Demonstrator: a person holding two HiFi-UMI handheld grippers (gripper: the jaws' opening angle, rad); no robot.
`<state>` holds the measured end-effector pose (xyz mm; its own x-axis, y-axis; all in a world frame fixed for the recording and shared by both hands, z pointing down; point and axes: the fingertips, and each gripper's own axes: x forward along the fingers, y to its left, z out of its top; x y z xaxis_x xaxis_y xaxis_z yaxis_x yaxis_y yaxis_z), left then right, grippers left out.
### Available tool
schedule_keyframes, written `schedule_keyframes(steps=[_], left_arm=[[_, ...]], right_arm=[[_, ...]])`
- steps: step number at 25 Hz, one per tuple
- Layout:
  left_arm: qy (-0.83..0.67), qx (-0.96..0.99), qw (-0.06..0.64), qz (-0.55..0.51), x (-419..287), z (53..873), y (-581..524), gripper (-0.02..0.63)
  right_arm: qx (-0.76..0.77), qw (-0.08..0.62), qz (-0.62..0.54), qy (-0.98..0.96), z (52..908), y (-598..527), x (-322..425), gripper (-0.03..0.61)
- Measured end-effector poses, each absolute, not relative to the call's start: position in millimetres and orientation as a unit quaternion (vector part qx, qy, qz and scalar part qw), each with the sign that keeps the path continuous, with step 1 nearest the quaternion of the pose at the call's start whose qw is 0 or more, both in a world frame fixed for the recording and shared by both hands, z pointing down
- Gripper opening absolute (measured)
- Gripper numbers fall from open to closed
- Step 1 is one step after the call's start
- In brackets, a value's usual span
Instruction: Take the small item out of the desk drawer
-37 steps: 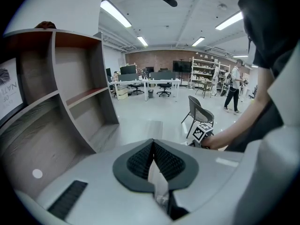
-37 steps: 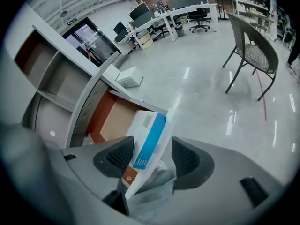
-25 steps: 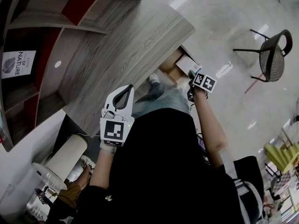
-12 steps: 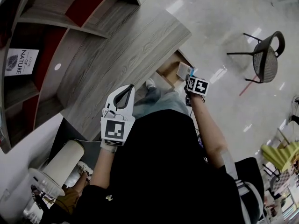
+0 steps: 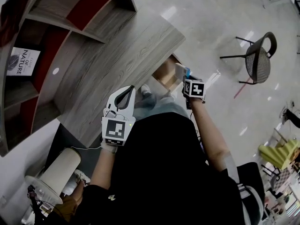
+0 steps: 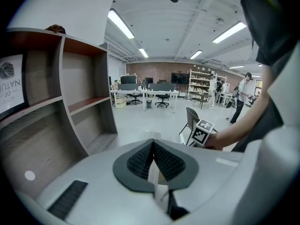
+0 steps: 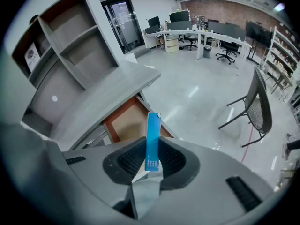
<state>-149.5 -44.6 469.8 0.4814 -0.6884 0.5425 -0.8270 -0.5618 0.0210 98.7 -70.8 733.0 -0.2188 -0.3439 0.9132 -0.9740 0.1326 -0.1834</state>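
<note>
A thin blue flat box (image 7: pixel 153 139) stands upright between the pads of my right gripper (image 7: pixel 152 161), which is shut on it. Below and beyond it the wooden desk drawer (image 7: pixel 129 123) stands pulled out from under the grey desk top (image 7: pixel 103 102), and its visible bottom looks bare. In the head view the right gripper (image 5: pixel 187 77) holds the blue box (image 5: pixel 187 72) just over the open drawer (image 5: pixel 164 76). My left gripper (image 5: pixel 127 92) hangs over the desk's near edge, and its pads (image 6: pixel 152 161) meet with nothing between them.
A grey and red shelf unit (image 5: pixel 56 27) rises at the back of the desk, with a printed sign (image 5: pixel 21 62) in it. A dark chair (image 5: pixel 258 57) stands on the glossy floor to the right. A white cylinder (image 5: pixel 58 170) sits low at the left.
My right gripper, which was down at the open drawer, now stands shut on the blue box just above it. The left gripper has stayed where it was.
</note>
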Motion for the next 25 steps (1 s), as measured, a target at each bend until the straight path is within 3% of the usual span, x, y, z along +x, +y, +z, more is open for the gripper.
schedule_keyframes(steps=[14,25], left_arm=[[-0.442,0.868,0.125,0.19,-121.8,444.5,-63.6,0.008],[-0.429,0.885,0.103,0.149,-90.8,411.6,-86.2,0.008]], right_arm=[[0.507,0.327,0.345,-0.719,605.7,-87.8,100.4,0.075],[0.521,0.228,0.249,-0.784,482.1,-101.5,103.8,0.074]])
